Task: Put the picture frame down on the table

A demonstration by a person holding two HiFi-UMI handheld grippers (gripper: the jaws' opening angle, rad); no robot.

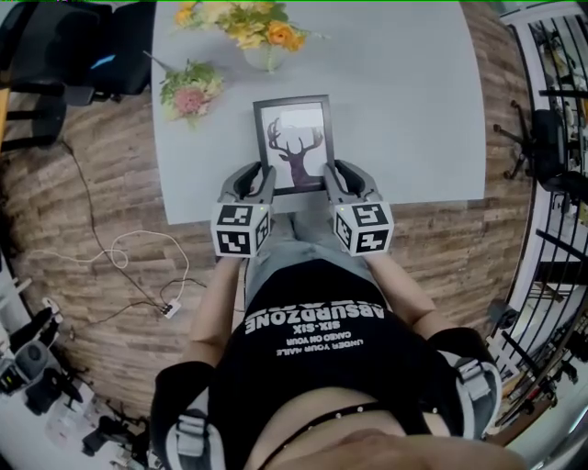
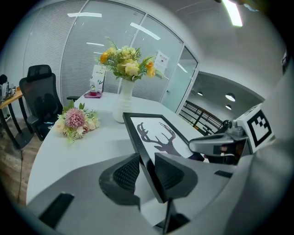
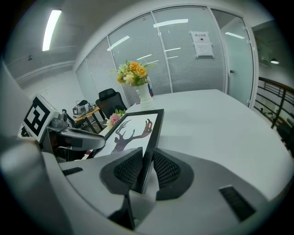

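Note:
A black picture frame (image 1: 296,142) with a deer silhouette print is held over the near part of the grey table (image 1: 413,110), tilted with the print facing up. My left gripper (image 1: 260,181) is shut on its near left edge and my right gripper (image 1: 335,179) on its near right edge. In the left gripper view the frame (image 2: 161,137) runs edge-on between the ribbed pads of the left gripper (image 2: 146,172). The right gripper view shows the frame (image 3: 133,131) clamped the same way by the right gripper (image 3: 146,170). I cannot tell whether its far edge touches the table.
A white vase of yellow and orange flowers (image 1: 248,27) stands at the table's far side, and a small pink bouquet (image 1: 190,92) lies to the frame's left. A black office chair (image 1: 83,46) stands left of the table, a cable (image 1: 138,266) crosses the floor, and a railing (image 1: 551,184) is at the right.

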